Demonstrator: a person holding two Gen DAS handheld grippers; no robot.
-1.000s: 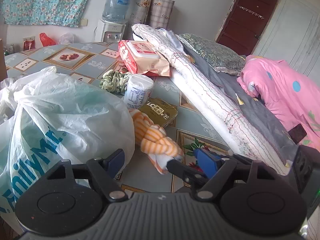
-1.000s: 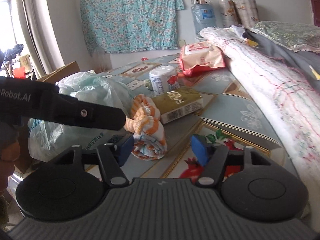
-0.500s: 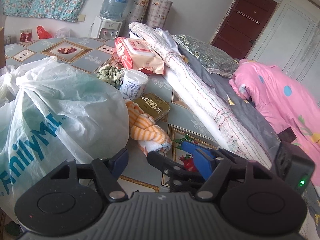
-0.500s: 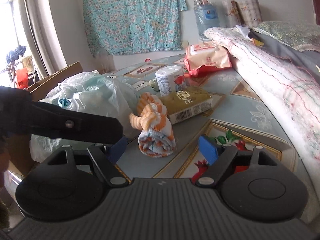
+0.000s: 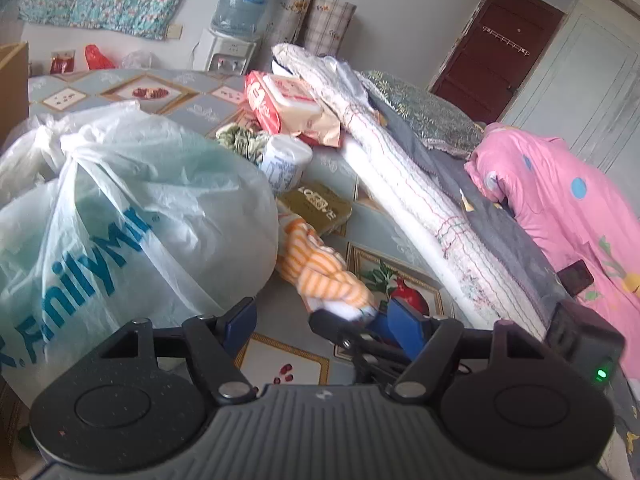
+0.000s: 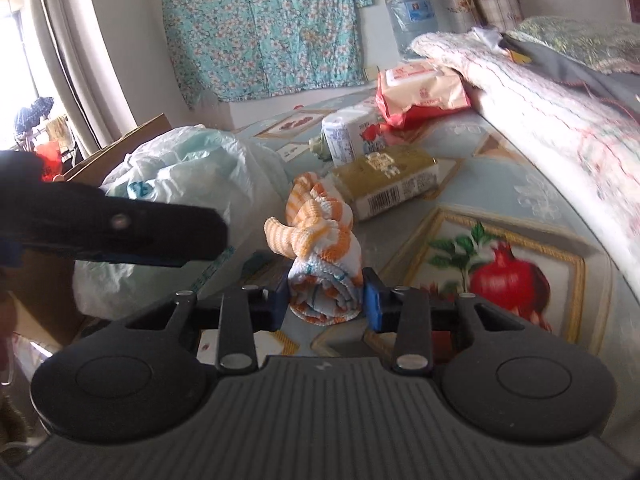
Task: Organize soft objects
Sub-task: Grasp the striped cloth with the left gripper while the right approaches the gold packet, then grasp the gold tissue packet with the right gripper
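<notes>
1. Far left, 9 o'clock in left wrist view: big white plastic bag [image 5: 132, 216] w/ blue lettering, bulging, tied at top. Sits just beside the towel; its film could snag or drag along if the towel gets swept that way.
2. Left gripper [image 5: 320, 316]: released, nothing between the pads; bag side bulges near its left pad. Risk: if it clenches now it likely pinches bag film, not cloth.
3. Centre, 6 o'clock in right wrist view: orange-striped towel [image 6: 320, 252], loosely rolled, on the patterned bed sheet [image 6: 460, 184]. Right gripper [image 6: 325, 301] has just been closing and is now clenched on the towel's near rolled end, a pad pressing each side.
4. Risk, my read: grip is on one end only. The far end is loose and floppy, so on lift the roll may unwind, trail, or slip out.
5. At 12 o'clock behind the towel: olive box [image 6: 386, 180] touching or nearly touching the loose end, then a white canister [image 6: 348, 136]. A trailing tail could nudge the box.
6. Right, 3 o'clock: folded white quilt [image 6: 540, 92] along the edge, well apart from the grip; low risk.
7. The two grippers are close together; they could collide if either swings inward.
</notes>
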